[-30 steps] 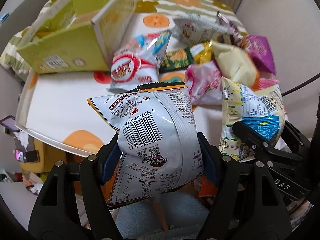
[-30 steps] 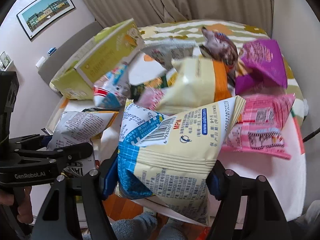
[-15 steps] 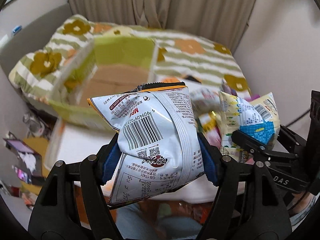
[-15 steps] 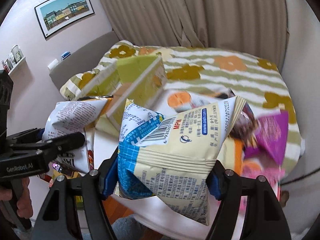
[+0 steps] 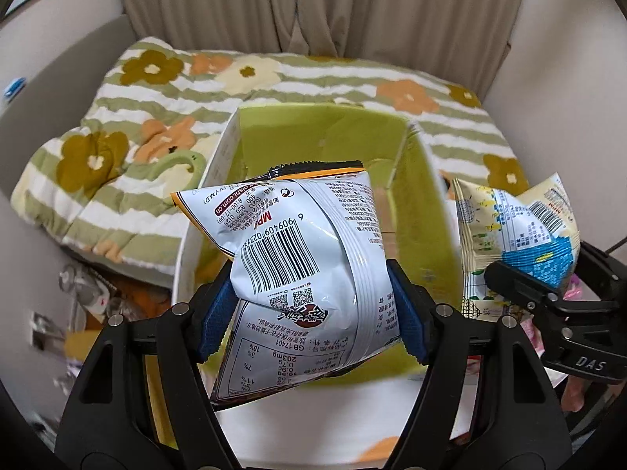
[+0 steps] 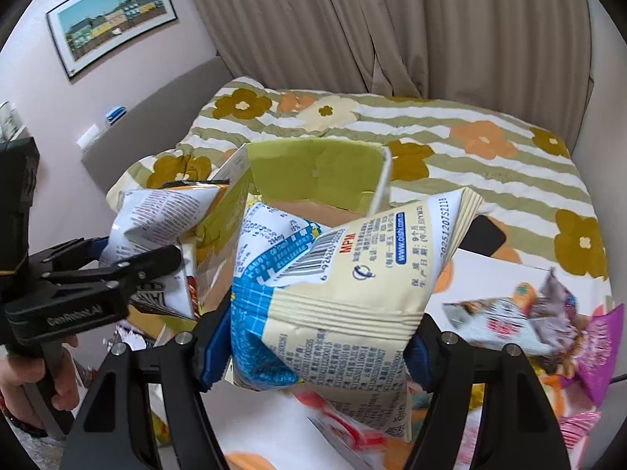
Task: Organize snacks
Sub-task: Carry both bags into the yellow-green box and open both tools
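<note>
Left gripper [image 5: 313, 309] clamped white bag [image 5: 301, 274], right gripper [image 6: 317, 337] cream bag [image 6: 337, 293]; either might snag the box [image 5: 439, 219] wall, spilling outside.

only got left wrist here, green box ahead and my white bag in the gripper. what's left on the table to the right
Observer: A pile of snacks lies there, among them a purple bag at the far right.
Operator: anything between that pile and the box
Observer: A flat black object lies on the blanket beside the green box.
Operator: is the right gripper's bag secure
Observer: Yes, the right gripper is shut on the yellow and blue bag, both pads pressing its sides.
Operator: and my own grip from outside
Observer: The left gripper is clamped across the white bag.
</note>
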`<state>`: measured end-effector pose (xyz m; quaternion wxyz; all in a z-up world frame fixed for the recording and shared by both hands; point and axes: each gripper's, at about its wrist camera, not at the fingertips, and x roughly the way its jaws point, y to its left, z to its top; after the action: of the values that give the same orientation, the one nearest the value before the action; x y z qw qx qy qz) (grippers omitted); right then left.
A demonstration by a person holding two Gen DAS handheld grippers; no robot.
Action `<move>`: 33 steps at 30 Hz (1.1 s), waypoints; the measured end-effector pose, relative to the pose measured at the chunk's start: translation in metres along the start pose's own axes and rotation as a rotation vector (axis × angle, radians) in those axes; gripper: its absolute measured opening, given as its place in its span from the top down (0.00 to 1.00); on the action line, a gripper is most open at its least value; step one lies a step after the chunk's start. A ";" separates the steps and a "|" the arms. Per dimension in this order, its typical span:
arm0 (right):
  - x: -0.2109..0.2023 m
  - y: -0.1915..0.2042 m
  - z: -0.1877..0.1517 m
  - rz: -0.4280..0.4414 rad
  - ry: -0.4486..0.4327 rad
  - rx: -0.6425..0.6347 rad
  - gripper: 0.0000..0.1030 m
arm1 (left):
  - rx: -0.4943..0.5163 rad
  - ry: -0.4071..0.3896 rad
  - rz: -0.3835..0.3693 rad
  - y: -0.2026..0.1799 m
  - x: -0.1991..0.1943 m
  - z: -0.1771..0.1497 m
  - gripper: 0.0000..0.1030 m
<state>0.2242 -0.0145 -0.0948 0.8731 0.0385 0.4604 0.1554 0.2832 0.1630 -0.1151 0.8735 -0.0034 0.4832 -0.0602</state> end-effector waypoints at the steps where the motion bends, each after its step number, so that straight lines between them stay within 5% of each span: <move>1: 0.008 0.003 0.004 -0.004 0.008 0.012 0.34 | 0.014 0.012 -0.004 0.005 0.009 0.004 0.33; 7: 0.045 0.011 0.017 -0.055 0.054 0.070 0.34 | 0.109 0.089 -0.042 0.022 0.064 0.016 0.33; 12: 0.060 0.010 0.023 -0.089 0.084 0.093 0.34 | 0.182 0.092 -0.002 0.014 0.086 0.013 0.00; 20: 0.071 0.010 0.025 -0.107 0.104 0.067 0.34 | 0.166 0.089 -0.001 0.023 0.081 0.006 0.00; 33: 0.085 0.040 0.029 0.022 0.158 -0.070 0.32 | -0.018 0.053 0.072 0.054 0.030 -0.023 0.01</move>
<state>0.2834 0.0517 -0.1376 0.8331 0.0004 0.5219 0.1834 0.2851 0.2150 -0.1567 0.8619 0.0076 0.5065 -0.0246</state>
